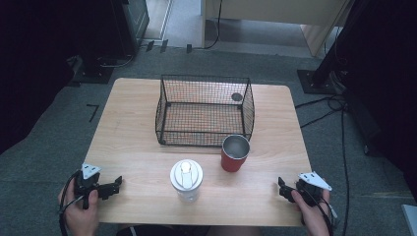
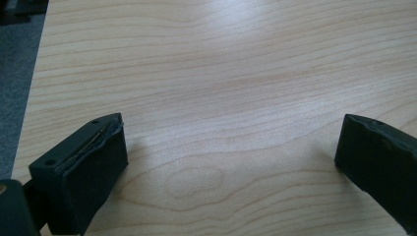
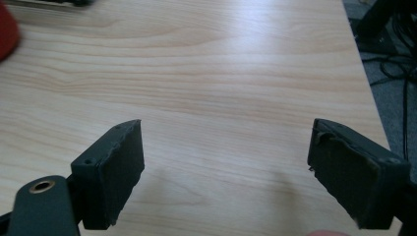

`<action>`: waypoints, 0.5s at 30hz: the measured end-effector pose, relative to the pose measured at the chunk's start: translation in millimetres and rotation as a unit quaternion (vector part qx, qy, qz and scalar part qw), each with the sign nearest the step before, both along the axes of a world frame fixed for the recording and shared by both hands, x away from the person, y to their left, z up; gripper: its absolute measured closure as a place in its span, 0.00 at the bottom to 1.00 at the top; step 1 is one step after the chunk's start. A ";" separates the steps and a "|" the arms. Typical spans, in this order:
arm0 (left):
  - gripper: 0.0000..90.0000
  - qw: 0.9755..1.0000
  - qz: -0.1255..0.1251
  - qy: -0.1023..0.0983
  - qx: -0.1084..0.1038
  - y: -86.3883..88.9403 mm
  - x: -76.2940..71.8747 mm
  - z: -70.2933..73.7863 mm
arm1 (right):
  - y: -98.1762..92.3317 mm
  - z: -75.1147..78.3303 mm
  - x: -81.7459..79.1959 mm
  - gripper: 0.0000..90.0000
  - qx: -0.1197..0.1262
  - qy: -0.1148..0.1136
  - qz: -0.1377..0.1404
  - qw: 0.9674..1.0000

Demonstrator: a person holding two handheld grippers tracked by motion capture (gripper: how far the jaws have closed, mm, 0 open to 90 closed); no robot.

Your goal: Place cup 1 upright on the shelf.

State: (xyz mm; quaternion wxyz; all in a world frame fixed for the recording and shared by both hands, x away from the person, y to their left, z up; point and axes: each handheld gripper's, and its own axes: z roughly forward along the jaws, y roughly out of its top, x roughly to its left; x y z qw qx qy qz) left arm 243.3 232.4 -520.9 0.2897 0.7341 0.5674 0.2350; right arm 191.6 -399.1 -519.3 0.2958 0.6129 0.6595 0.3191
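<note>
A clear bottle with a white lid (image 1: 186,179) stands near the front middle of the wooden table (image 1: 133,142). To its right stands a red cup (image 1: 234,153) with a metal inside, upright and empty. Behind both sits a black wire basket (image 1: 204,110). My left gripper (image 1: 114,186) rests at the front left corner, held by a hand, open with nothing between its jaws (image 2: 231,147). Over at the front right corner my right gripper (image 1: 282,187) is likewise open over bare wood (image 3: 226,162). The red cup's edge (image 3: 7,29) shows at the upper left of the right gripper view.
The basket has a small dark round object (image 1: 237,97) at its back right. Grey carpet surrounds the table, with cables (image 1: 339,113) on the floor to the right and black stands (image 1: 319,73) at both back corners. Bare wood lies between each gripper and the bottle.
</note>
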 end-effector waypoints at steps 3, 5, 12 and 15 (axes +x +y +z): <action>0.00 1.000 0.000 0.000 0.000 -0.1 0.2 0.0 | 12.2 9.6 -0.5 0.15 0.000 -0.009 0.018 1.000; 0.00 1.000 0.000 0.000 0.000 -0.1 0.2 0.0 | 15.2 11.7 -0.3 0.14 -0.001 -0.012 0.022 1.000; 0.00 1.000 -0.001 0.000 0.001 0.0 0.2 0.0 | 39.7 29.1 -0.9 0.10 -0.002 -0.030 0.066 0.997; 0.00 1.000 -0.001 0.000 0.001 0.0 0.2 0.0 | 43.6 32.9 -0.9 0.10 0.008 -0.031 0.071 0.997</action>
